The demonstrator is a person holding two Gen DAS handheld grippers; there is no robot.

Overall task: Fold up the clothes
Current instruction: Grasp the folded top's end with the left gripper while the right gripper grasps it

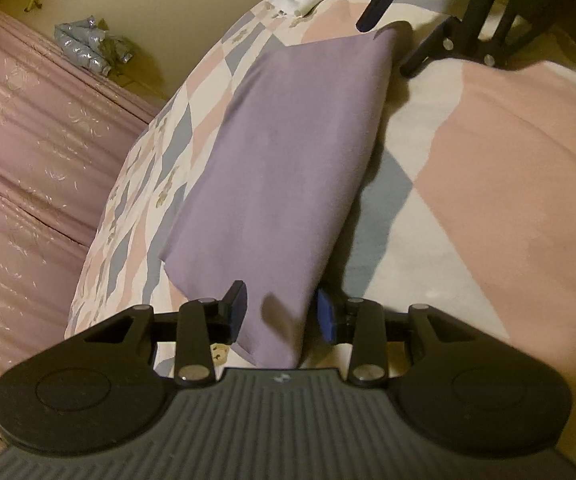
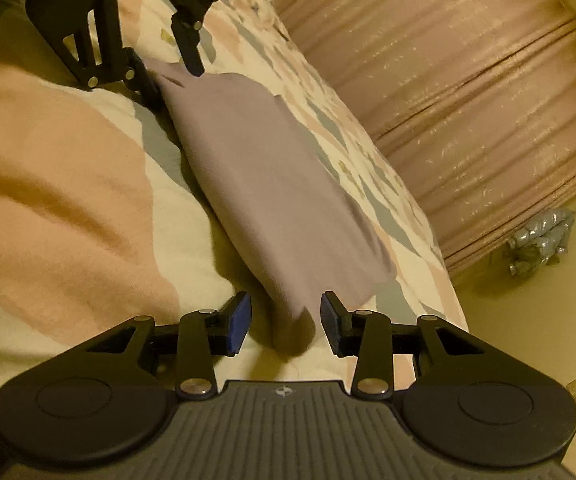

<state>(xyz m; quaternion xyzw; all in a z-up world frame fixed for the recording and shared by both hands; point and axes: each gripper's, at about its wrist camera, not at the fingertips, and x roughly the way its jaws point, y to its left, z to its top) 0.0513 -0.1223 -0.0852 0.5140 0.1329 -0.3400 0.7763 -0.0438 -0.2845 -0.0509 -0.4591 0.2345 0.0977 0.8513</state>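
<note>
Lilac cloth (image 1: pixel 288 160) spans both open tools (image 1: pixel 282 314) (image 2: pixel 286 318) (edges blurred, perhaps touching).

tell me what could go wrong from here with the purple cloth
1. Both grippers are open: the left gripper and right gripper each only straddle an end of the cloth, so a lift before closing would likely leave it on the bed.
2. A deep close might also pinch the bedcover underneath.
3. The cloth lies close to the bed's edge above the floor; a pull that way could slide it off.
</note>
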